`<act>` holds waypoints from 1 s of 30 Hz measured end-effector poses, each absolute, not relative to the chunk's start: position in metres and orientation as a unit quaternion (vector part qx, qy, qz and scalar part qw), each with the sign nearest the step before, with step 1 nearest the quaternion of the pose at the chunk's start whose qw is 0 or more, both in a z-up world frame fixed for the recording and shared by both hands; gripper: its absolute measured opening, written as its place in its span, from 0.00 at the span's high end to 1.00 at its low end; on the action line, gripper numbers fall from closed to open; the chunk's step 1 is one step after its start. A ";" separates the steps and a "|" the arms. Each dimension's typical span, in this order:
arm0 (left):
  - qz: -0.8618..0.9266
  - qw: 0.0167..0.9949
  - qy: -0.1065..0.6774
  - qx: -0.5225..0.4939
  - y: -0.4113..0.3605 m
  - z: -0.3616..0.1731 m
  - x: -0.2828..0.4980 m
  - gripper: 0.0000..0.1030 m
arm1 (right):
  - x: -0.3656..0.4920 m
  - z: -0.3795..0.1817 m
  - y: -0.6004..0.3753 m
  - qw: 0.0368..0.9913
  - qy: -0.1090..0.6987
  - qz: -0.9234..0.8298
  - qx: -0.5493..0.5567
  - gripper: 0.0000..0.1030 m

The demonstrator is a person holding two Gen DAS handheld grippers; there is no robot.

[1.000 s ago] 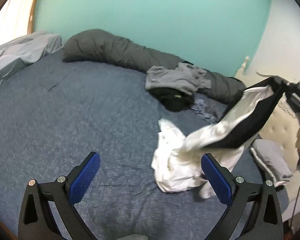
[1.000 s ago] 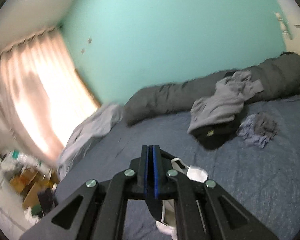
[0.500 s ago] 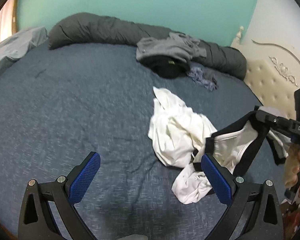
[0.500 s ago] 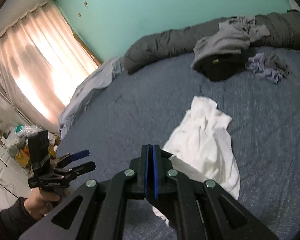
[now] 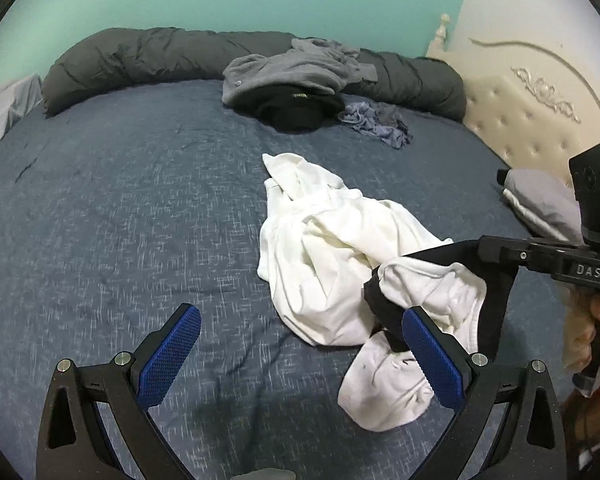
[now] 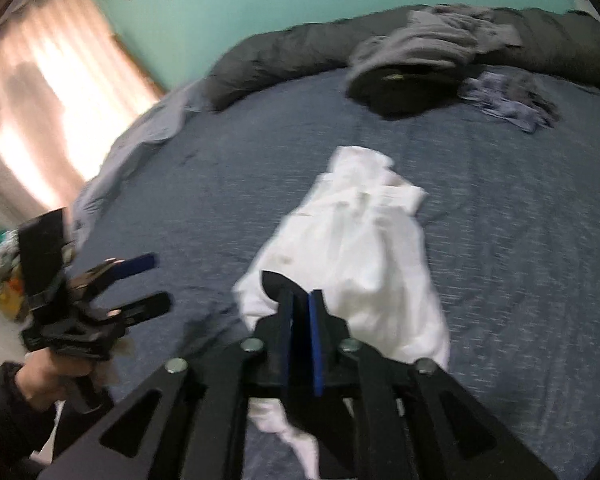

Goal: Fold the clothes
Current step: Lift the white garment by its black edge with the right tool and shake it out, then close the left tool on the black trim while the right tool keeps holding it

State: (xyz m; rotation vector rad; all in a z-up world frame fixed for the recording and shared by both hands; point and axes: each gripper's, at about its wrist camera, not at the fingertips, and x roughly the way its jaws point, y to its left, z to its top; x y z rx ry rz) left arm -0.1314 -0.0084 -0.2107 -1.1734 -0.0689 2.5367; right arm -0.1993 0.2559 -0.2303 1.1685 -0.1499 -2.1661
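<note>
A white garment (image 5: pixel 320 248) with black trim (image 5: pixel 496 312) lies crumpled on the blue bedspread (image 5: pixel 120 220). My right gripper (image 5: pixel 482 246) comes in from the right, low over the bed, with the black trim hanging from its tip. In the right wrist view the white garment (image 6: pixel 352 248) lies ahead of the right gripper (image 6: pixel 302 294). Its jaws are opening, a narrow gap shows, and black cloth still sits between the pads. My left gripper (image 5: pixel 300 314) stands wide open above the bedspread, its right finger beside the garment's near end. It holds nothing. The left gripper (image 6: pixel 140 280) also shows at the left.
A heap of grey and black clothes (image 5: pixel 292 84) and a small blue-grey piece (image 5: pixel 380 120) lie at the far side, against a rolled dark duvet (image 5: pixel 140 56). A folded grey item (image 5: pixel 540 200) rests by the cream headboard (image 5: pixel 520 120). A curtained window (image 6: pixel 32 120) is left.
Both grippers have sunk toward the bed. The garment, which hung from the right gripper, now lies mostly on the bedspread. The right jaws have parted slightly.
</note>
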 end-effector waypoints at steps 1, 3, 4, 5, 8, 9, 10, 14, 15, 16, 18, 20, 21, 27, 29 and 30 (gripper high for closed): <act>0.893 0.173 -0.024 -0.414 -0.007 -0.211 -0.133 0.00 | -0.201 -0.232 0.259 0.325 -0.062 -0.830 0.448 0.83; 0.892 0.178 -0.025 -0.415 -0.005 -0.209 -0.134 0.00 | -0.201 -0.234 0.266 0.306 -0.064 -0.838 0.447 0.68; 0.892 0.180 -0.026 -0.414 -0.005 -0.209 -0.134 0.00 | -0.200 -0.233 0.269 0.293 -0.061 -0.845 0.444 0.61; 0.892 0.181 -0.025 -0.413 -0.004 -0.208 -0.134 0.00 | -0.198 -0.231 0.274 0.286 -0.064 -0.849 0.440 0.61; 0.892 0.182 -0.021 -0.412 -0.004 -0.206 -0.133 0.00 | -0.187 -0.223 0.289 0.275 -0.081 -0.859 0.425 0.61; 0.893 0.182 -0.020 -0.412 -0.004 -0.205 -0.133 0.00 | -0.182 -0.220 0.291 0.278 -0.083 -0.859 0.421 0.61; 0.893 0.182 -0.021 -0.412 -0.004 -0.204 -0.132 0.00 | -0.176 -0.218 0.292 0.277 -0.078 -0.859 0.423 0.61; 0.894 0.178 -0.027 -0.410 -0.006 -0.199 -0.130 0.00 | -0.157 -0.230 0.295 0.255 -0.061 -0.849 0.458 0.61; 0.894 0.178 -0.027 -0.409 -0.006 -0.198 -0.129 0.00 | -0.153 -0.234 0.297 0.249 -0.062 -0.846 0.468 0.61; 0.895 0.179 -0.026 -0.408 -0.005 -0.196 -0.128 0.00 | -0.150 -0.239 0.296 0.249 -0.064 -0.842 0.474 0.61; 0.895 0.183 -0.023 -0.406 -0.003 -0.193 -0.126 0.00 | -0.141 -0.250 0.294 0.252 -0.061 -0.837 0.481 0.61; 0.894 0.188 -0.022 -0.405 -0.002 -0.191 -0.124 0.00 | -0.137 -0.261 0.292 0.248 -0.061 -0.831 0.493 0.61; 0.894 0.189 -0.021 -0.405 -0.001 -0.190 -0.124 0.00 | -0.135 -0.266 0.290 0.247 -0.061 -0.828 0.499 0.61; 0.895 0.200 -0.009 -0.400 0.006 -0.186 -0.126 0.00 | -0.138 -0.284 0.294 0.235 -0.070 -0.826 0.508 0.61; 0.894 0.206 -0.001 -0.399 0.010 -0.187 -0.129 0.01 | -0.141 -0.285 0.297 0.235 -0.075 -0.825 0.508 0.61; 0.893 0.211 0.004 -0.398 0.013 -0.188 -0.131 0.01 | -0.141 -0.286 0.297 0.237 -0.074 -0.824 0.509 0.61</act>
